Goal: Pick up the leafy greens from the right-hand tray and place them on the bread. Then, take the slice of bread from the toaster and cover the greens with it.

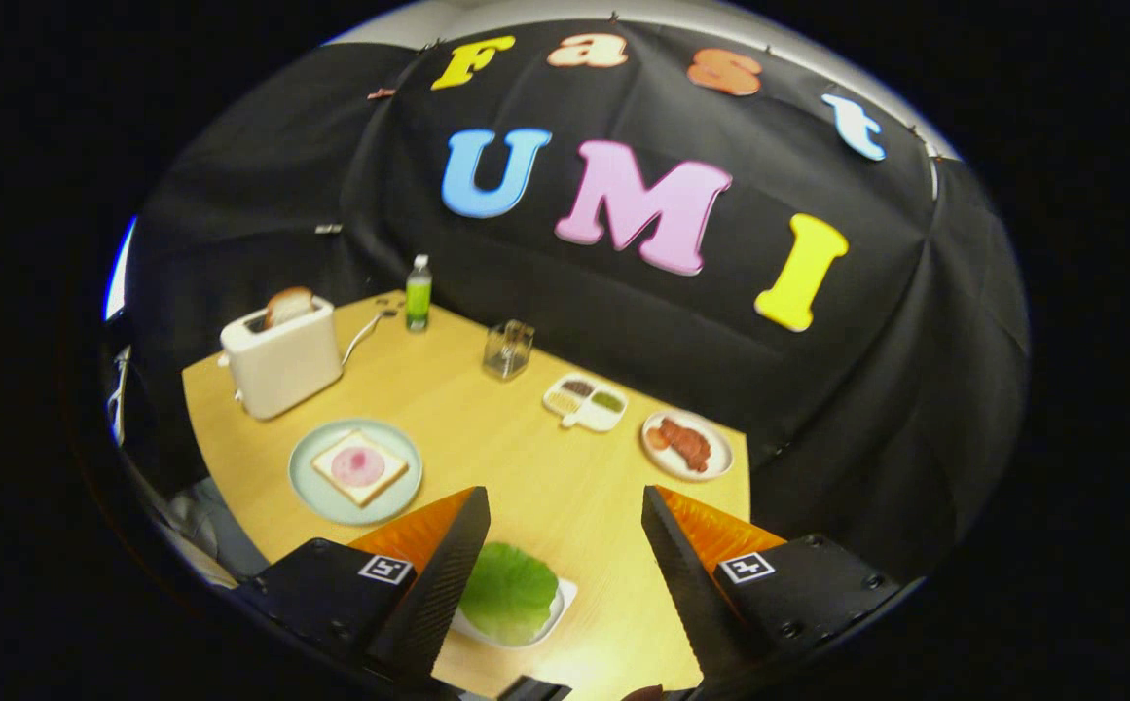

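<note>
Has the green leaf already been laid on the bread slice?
No, the flat green lettuce leaf lies on its white tray between the open gripper fingers.

Left finger covers left part of greens & their tray. Toast half sunk in toaster. Food in the divided dish too small to tell.
</note>
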Demonstrator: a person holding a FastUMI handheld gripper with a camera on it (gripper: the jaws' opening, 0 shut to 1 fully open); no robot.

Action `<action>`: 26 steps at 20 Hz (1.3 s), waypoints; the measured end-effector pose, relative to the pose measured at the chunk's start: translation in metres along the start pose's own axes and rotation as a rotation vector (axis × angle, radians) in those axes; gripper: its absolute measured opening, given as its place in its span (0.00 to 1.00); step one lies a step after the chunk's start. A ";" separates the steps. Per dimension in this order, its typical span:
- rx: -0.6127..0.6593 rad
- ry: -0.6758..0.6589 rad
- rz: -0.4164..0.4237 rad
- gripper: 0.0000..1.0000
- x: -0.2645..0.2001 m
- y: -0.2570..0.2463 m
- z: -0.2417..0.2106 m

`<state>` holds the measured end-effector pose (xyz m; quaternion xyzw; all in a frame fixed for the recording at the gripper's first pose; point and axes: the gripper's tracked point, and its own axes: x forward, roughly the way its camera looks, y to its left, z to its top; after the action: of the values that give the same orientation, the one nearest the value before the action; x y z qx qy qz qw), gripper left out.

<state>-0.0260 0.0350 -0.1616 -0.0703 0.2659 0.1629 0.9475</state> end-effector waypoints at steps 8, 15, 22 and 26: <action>-0.013 0.338 0.150 0.91 0.052 0.034 -0.131; 0.046 0.480 0.176 0.70 0.086 0.045 -0.180; 0.083 0.512 0.206 0.42 0.088 0.052 -0.188; 0.128 0.484 0.168 0.06 0.086 0.046 -0.183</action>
<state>-0.0607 0.0607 -0.3645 -0.0248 0.4997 0.2023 0.8419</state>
